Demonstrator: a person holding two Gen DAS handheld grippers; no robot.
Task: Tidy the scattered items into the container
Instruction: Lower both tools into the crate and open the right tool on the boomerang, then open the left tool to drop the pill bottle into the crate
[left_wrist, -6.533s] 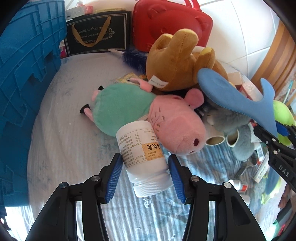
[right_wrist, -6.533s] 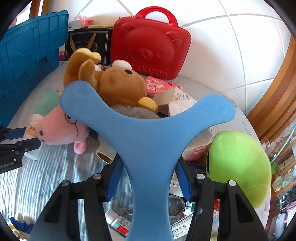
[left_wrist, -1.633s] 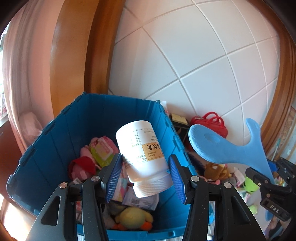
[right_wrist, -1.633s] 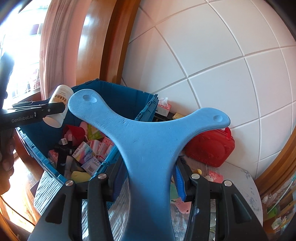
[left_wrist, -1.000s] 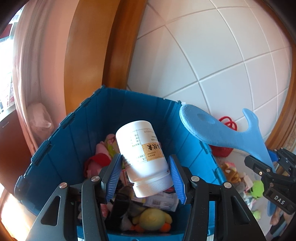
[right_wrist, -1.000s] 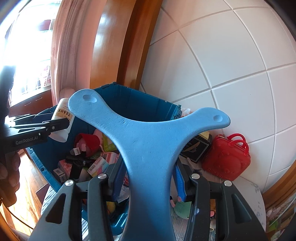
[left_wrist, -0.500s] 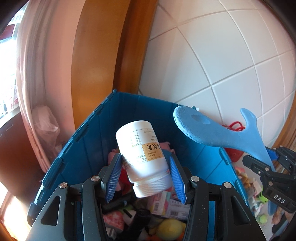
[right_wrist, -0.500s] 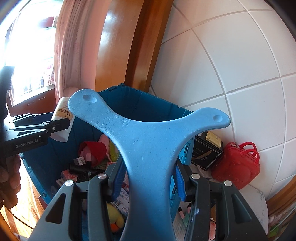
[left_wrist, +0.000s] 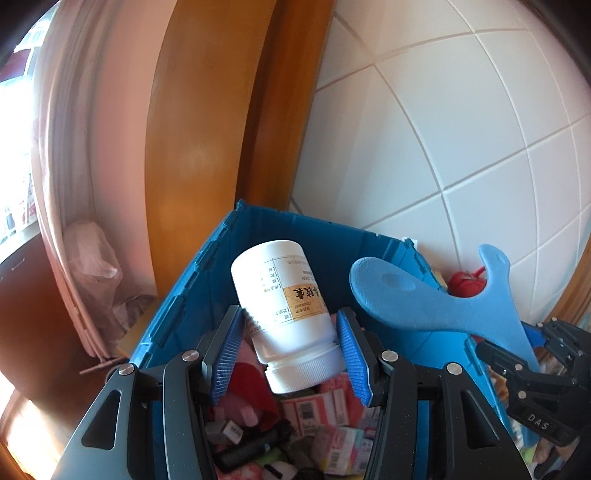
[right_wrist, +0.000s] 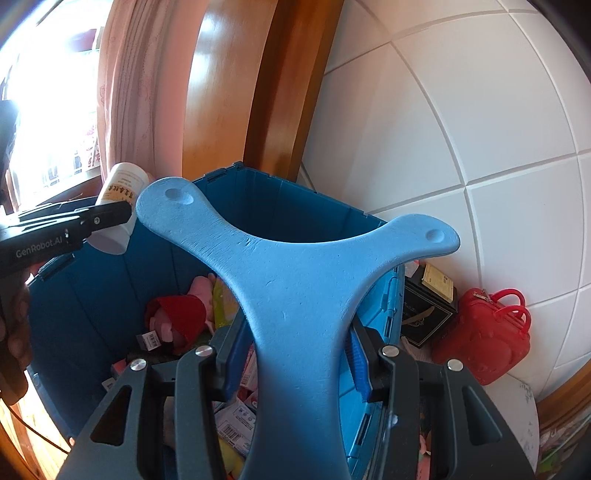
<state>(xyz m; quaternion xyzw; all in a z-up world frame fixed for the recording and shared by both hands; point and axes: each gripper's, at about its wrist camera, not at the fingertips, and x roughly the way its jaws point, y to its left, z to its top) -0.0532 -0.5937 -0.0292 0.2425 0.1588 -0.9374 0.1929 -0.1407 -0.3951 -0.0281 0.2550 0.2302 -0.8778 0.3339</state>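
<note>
While the big blue plastic crate (left_wrist: 207, 280) is sitting below both grippers, a white plastic bottle with a tan label (left_wrist: 286, 314) is being held over it by the left gripper (left_wrist: 290, 354). Its blue ribbed pads (left_wrist: 351, 358) are being pressed on the bottle's sides near the cap, and the bottle is being tipped with its cap end low. A blue foam toy shaped like a three-armed boomerang (right_wrist: 295, 295) is being gripped by one arm in the right gripper (right_wrist: 295, 354), over the crate's right side. Soft toys and small printed boxes (left_wrist: 317, 410) are lying inside the crate. A red bear-shaped case (right_wrist: 484, 336) is being kept beside the crate, by the white tiled wall (right_wrist: 461, 129).
</note>
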